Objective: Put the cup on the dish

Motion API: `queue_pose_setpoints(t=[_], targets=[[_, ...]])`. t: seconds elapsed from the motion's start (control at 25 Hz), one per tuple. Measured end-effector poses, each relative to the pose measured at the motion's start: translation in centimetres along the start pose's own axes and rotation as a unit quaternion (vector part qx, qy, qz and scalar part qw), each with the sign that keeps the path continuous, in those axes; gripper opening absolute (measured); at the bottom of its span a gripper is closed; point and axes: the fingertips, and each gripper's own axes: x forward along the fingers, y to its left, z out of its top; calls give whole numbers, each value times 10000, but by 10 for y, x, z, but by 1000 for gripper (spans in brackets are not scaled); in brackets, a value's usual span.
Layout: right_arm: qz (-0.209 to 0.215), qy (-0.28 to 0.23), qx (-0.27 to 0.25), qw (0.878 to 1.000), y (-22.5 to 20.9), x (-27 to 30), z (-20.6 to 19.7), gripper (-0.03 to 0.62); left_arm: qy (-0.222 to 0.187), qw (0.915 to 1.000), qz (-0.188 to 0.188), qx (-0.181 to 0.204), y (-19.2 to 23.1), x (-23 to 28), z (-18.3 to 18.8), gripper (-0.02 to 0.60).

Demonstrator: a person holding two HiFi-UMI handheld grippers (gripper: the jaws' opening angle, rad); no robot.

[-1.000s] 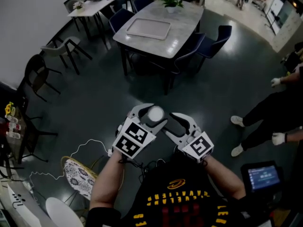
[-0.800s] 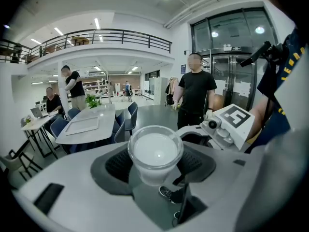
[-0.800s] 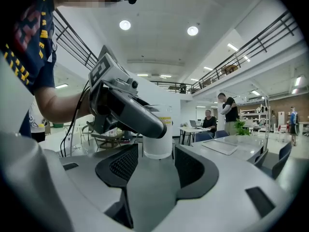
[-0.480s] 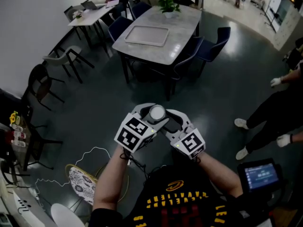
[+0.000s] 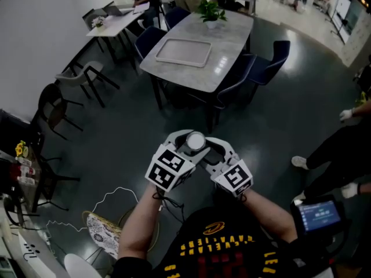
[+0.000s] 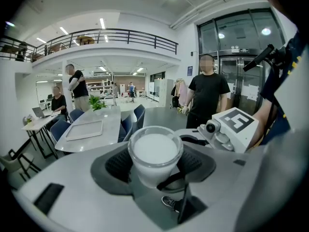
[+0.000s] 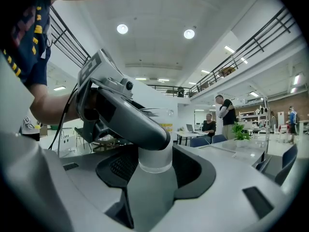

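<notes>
Over dark glossy floor [image 5: 116, 138], left gripper [image 5: 184, 143] pinches a frosted white plastic cup [image 5: 196, 140], while right gripper [image 5: 210, 147] has spread jaws flanking its base, contact unclear.

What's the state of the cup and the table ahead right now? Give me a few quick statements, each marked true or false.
1. The cup is up in the air, between the fingers of the left gripper and the right gripper. True.
2. The cup rests on a dish. False: it hangs above the dark floor, with no dish under it.
3. A rectangular tray lies on the grey table. True.
4. The potted plant stands on the floor. False: it stands at the table's far end.
5. The cup is upside down. False: the left gripper view shows its mouth facing up.
</notes>
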Motion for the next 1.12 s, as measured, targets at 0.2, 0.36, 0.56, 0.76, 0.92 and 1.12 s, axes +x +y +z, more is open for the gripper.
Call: queue_pose_setpoints(t=[0.2,0.36,0.56,0.76,0.92,1.12], targets=[[39,-74,-93,9999,-15,12,12,221,-347,9993,104,-18,17,2,17,262],[103,-152,-100,9998,-71,29,15,221,-651,9977,208,-18,50,42,46,262],[235,-258,-113,9993,-101,42,24,221,-1012,9941,379,-44,72,59,67,262],[341,-251,-130,9990,-134,54,24,221,-1216,9911,542,-14,93,83,83,264],[491,-345,-37,9982,-159,59,21,221,-1383,9882,652,-46,107,100,99,264],[699,-394,30,9968,-183,65,27,221,-1514,9848,838,-131,122,115,116,264]])
